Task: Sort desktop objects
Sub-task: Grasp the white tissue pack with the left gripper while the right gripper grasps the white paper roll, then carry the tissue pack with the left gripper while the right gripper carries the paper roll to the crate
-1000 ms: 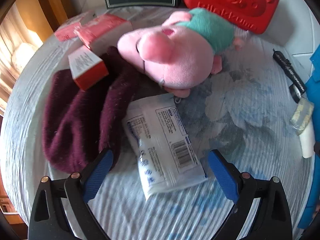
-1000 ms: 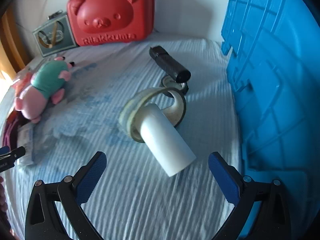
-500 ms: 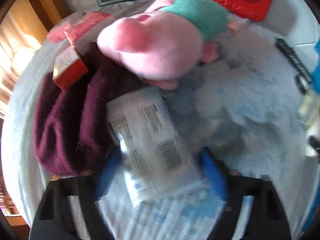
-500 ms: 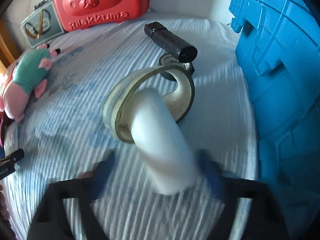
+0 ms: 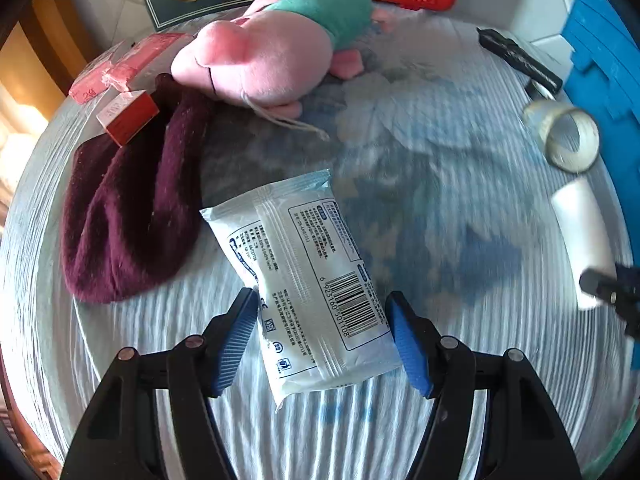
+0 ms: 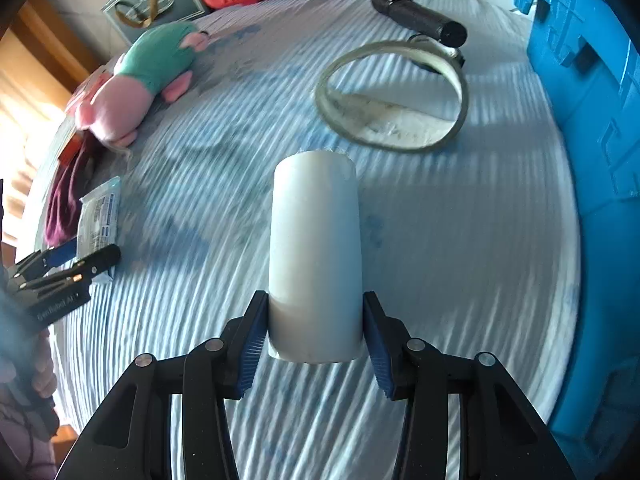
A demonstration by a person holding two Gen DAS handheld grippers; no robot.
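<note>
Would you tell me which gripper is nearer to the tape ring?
Right. The right gripper grips the white cylinder just short of the tape ring; the left gripper straddles the tissue pack, far across.

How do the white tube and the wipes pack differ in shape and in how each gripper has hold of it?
The white tube is a plain rigid cylinder; the wipes pack is a flat soft pouch with printed text and a barcode. The right gripper pads press the tube's sides; the left gripper pads flank the pack, contact unclear. Both are whitish and point away from their gripper.
</note>
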